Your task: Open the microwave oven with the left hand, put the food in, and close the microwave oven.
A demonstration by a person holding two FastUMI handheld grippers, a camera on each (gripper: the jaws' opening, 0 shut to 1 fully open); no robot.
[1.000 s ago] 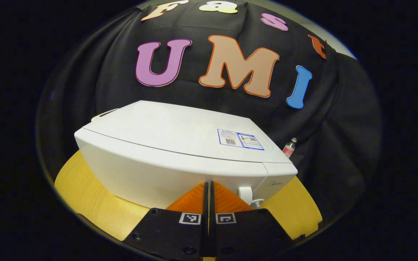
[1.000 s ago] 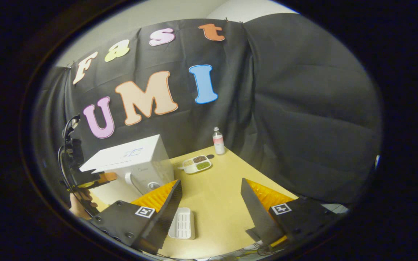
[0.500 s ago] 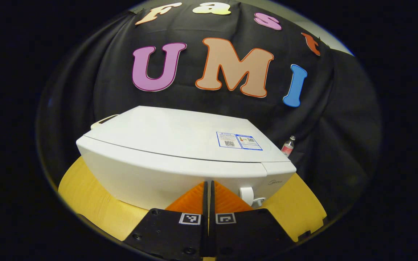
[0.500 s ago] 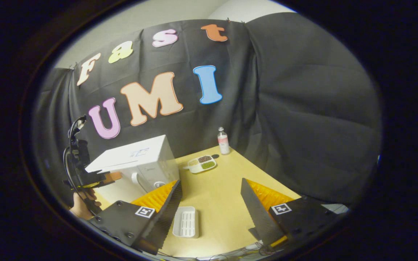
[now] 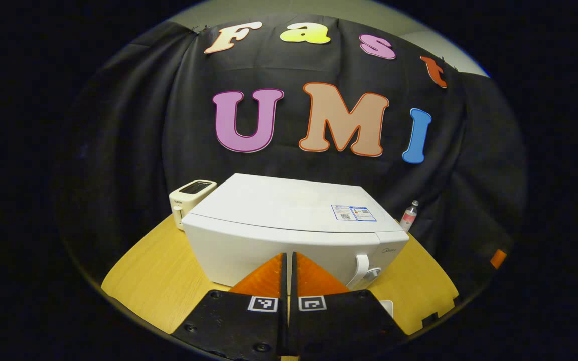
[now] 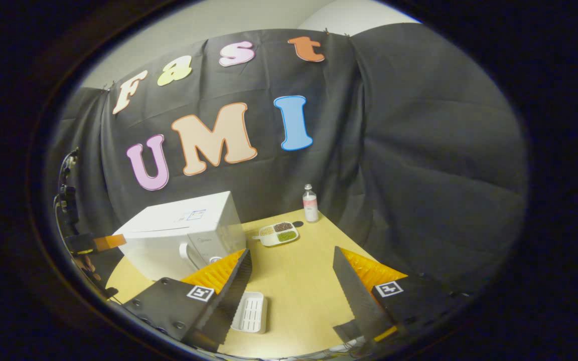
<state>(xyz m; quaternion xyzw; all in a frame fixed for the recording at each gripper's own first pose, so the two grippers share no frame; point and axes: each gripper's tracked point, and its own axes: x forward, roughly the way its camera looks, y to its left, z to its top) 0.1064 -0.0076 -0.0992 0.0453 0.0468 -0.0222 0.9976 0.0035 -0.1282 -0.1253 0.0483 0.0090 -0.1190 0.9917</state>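
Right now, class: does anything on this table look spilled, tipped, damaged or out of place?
Nothing stands out. The microwave sits square with its door shut, the bottle stands upright, and the food tray lies flat, nothing spilled.

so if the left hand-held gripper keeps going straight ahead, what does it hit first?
Most likely the closed front door of the microwave oven. The left hand-held gripper, shut and empty, points at it left of the door handle. The gap is hard to judge.
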